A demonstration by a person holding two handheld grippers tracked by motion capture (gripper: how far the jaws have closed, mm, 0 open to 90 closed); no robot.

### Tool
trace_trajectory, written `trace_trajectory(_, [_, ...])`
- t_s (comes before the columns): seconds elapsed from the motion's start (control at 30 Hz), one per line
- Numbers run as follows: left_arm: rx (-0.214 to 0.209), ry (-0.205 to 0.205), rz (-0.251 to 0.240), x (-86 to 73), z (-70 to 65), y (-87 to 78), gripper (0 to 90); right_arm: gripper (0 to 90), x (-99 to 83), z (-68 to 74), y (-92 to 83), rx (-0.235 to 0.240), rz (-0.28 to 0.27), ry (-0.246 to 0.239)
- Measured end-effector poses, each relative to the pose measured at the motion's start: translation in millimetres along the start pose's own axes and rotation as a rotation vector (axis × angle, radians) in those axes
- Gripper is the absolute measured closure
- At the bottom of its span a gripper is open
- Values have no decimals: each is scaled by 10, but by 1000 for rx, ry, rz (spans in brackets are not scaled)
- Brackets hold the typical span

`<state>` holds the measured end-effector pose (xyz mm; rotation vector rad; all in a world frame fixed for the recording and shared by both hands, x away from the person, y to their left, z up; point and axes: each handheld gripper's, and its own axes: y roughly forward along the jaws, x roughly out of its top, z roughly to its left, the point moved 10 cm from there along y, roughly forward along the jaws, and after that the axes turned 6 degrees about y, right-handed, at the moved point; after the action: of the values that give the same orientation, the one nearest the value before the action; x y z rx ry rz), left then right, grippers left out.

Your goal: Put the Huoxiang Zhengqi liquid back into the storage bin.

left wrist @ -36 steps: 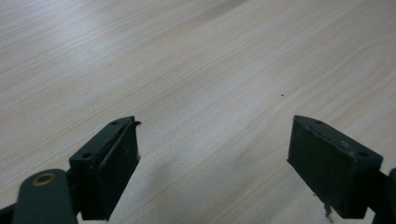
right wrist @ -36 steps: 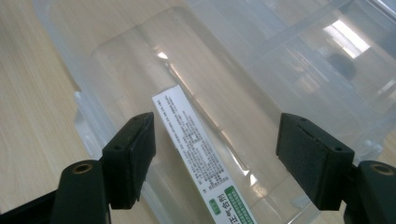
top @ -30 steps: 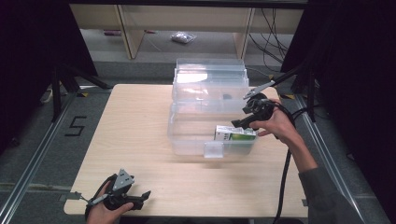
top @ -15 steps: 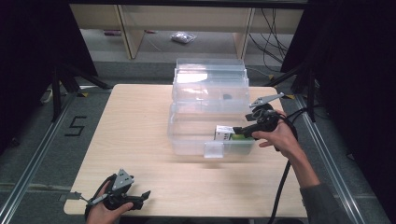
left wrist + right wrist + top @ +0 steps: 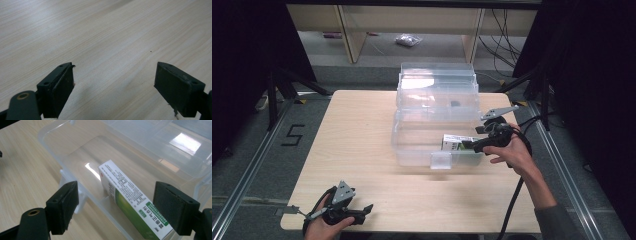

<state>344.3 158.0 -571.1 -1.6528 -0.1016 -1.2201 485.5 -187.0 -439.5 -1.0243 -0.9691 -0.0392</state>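
A clear plastic box (image 5: 412,150) stands on the wooden table with its lid (image 5: 437,82) swung open at the back. A white and green carton (image 5: 457,142) lies inside, along the front wall at the box's right end. My right gripper (image 5: 469,145) hovers at that corner, open. In the right gripper view the carton (image 5: 127,197) lies between and below the wide-apart jaws of the gripper (image 5: 116,195), touching neither. My left gripper (image 5: 364,210) rests open at the table's front left, with bare wood between its jaws (image 5: 115,75).
The box's front latch (image 5: 441,160) sticks out toward me. The table (image 5: 352,130) has bare wood left of the box. A floor marking "5" (image 5: 292,135) lies left of the table. Shelving legs (image 5: 349,30) and cables (image 5: 502,25) stand behind it.
My right gripper has drawn back a little to the right and toward me, away from the carton. The carton has stayed in the box. The left gripper has not moved.
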Motion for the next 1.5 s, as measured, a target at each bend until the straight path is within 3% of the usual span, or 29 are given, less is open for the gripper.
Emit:
trace_trajectory(0.03, [2, 1, 6, -4, 2, -3, 153, 216, -15, 25, 0, 5, 6, 17])
trace_trajectory(0.07, [0, 1, 6, -5, 0, -2, 153, 215, -6, 5, 12, -2, -8, -10])
trace_trajectory(0.17, [2, 1, 6, -4, 2, -3, 153, 209, -7, 35, 28, 2, -27, 2])
trace_trajectory(0.23, [1, 2, 6, -4, 3, -2, 153, 196, -20, 42, 11, 7, -11, -10])
trace_trajectory(0.3, [11, 18, 21, -20, 27, -7, 153, 181, -2, 58, 17, 2, -37, -3])
trace_trajectory(0.47, [12, 15, 19, -17, 27, -7, 153, 164, -22, 106, 18, -1, -50, 13])
trace_trajectory(0.6, [3, 13, 17, -15, 19, -12, 153, 160, -44, 172, 11, 23, -56, 31])
trace_trajectory(0.63, [1, 10, 16, -17, 16, -7, 153, 159, -45, 174, 21, 10, -75, 30])
trace_trajectory(0.8, [2, 2, 7, -2, 13, -8, 153, 160, -137, 276, 48, 30, -51, 51])
trace_trajectory(0.83, [2, 8, 15, -11, 22, -11, 153, 159, -119, 276, 75, 37, -76, 24])
trace_trajectory(0.9, [1, 8, 16, -14, 17, -10, 153, 160, -133, 286, 82, 29, -72, 14])
trace_trajectory(0.97, [4, 12, 17, -16, 19, -11, 153, 160, -151, 337, 81, 45, -63, 34])
trace_trajectory(1.17, [2, -4, 4, -9, 15, 0, 153, 160, -186, 409, 65, 38, -67, 23])
trace_trajectory(1.23, [-2, 21, 23, -25, 27, -14, 153, 160, -208, 426, 64, 39, -65, 31])
trace_trajectory(1.3, [1, 8, 10, -14, 20, -5, 153, 159, -220, 433, 60, 39, -67, 25])
trace_trajectory(1.33, [2, 7, 9, -12, 20, -5, 153, 159, -207, 414, 81, 36, -89, -5])
trace_trajectory(1.37, [2, 6, 8, -11, 19, -5, 153, 160, -231, 456, 81, 55, -74, 26])
trace_trajectory(1.4, [2, 6, 8, -11, 19, -4, 153, 160, -239, 445, 82, 47, -73, 15])
trace_trajectory(1.43, [2, 8, 9, -12, 19, -4, 153, 159, -260, 461, 80, 42, -64, 40])
trace_trajectory(1.47, [2, 7, 9, -11, 19, -4, 153, 160, -264, 447, 86, 41, -67, 14])
trace_trajectory(1.5, [2, 7, 9, -11, 19, -4, 153, 159, -272, 470, 95, 46, -70, 23])
